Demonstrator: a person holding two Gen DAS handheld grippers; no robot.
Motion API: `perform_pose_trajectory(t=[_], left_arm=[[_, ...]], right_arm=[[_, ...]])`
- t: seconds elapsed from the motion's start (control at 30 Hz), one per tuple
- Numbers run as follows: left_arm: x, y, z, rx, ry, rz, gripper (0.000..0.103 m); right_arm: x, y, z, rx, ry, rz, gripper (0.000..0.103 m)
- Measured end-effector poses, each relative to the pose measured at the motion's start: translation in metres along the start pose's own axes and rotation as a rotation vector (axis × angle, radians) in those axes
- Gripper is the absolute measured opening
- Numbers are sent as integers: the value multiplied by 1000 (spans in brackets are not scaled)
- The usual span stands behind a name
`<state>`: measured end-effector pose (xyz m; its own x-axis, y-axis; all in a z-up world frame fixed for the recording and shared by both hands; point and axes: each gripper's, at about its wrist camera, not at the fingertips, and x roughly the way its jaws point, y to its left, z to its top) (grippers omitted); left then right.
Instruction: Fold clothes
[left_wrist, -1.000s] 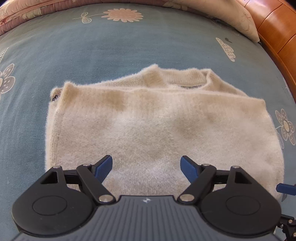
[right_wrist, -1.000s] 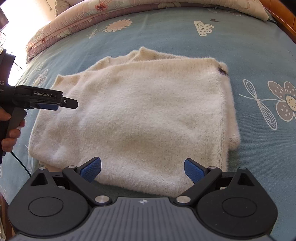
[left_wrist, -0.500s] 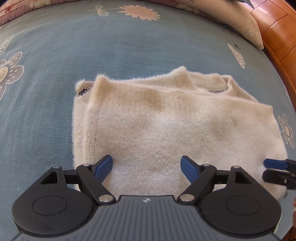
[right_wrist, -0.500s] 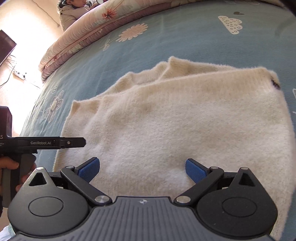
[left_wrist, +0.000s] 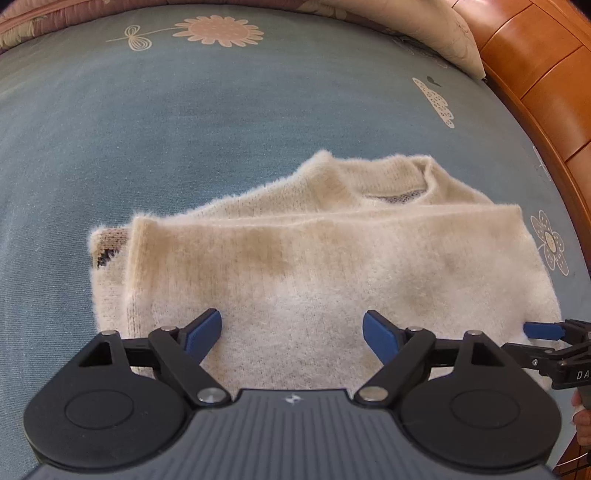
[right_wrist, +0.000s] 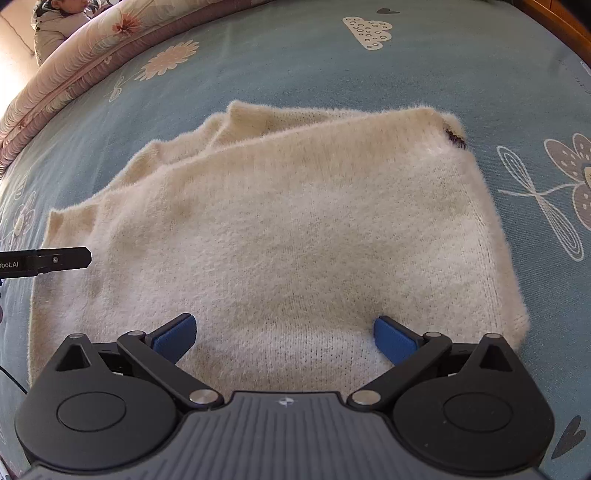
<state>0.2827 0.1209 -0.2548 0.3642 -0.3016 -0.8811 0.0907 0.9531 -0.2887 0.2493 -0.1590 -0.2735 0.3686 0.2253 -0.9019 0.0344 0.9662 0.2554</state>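
- My left gripper (left_wrist: 291, 334) has just been opening its jaws; they stand wide over the near part of the sweater (left_wrist: 325, 266), with nothing clamped between the blue pads (left_wrist: 205, 328).
- My right gripper (right_wrist: 284, 338) is spread just as wide and also empty, hanging over the near edge of the same sweater (right_wrist: 280, 229). From the left camera its tip (left_wrist: 543, 330) shows at the sweater's right side.
- The sweater lies already folded into a rough rectangle on the blue sheet (left_wrist: 221, 129), neckline (left_wrist: 402, 194) toward the far side, a dark patterned bit (left_wrist: 107, 251) poking out at its far left corner.
- I judge the step in hand to be taking the near edge with both grippers for another fold.
- To do it well I would lower both pairs of pads onto the near hem, well apart, and pinch all layers together, not just the top one.
- The knit is thick and fluffy, so a shallow bite could slip; I would go deep before closing.
- I would lift both sides evenly and carry the edge toward the neckline, keeping the layers from sliding apart.
- The wooden frame (left_wrist: 535, 55) on the right is well clear; the quilt (right_wrist: 74, 74) at the far edge is too.
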Motion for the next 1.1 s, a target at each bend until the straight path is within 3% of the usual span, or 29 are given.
perform_pose_trajectory(t=[0.1, 0.3, 0.37, 0.63, 0.87, 1.03, 1.1], left_arm=[[1, 5, -5, -5, -13, -69, 102], [5, -4, -12, 120, -13, -56, 102], [0, -1, -12, 119, -7, -59, 102], [-51, 40, -29, -76, -61, -75, 102], [-64, 87, -58, -266, -43, 1, 101], [-71, 103, -66, -300, -69, 28, 99], [-74, 110, -66, -313, -87, 41, 99]], right_arm=[[3, 4, 0, -31, 13, -21, 103], [10, 12, 2, -58, 41, -78, 103], [12, 15, 2, -63, 47, -98, 103], [12, 19, -1, -77, 46, -135, 103], [8, 26, -6, -76, 19, -176, 103], [-3, 41, 2, -83, 84, -227, 103], [-11, 54, 2, -113, 77, -205, 103]])
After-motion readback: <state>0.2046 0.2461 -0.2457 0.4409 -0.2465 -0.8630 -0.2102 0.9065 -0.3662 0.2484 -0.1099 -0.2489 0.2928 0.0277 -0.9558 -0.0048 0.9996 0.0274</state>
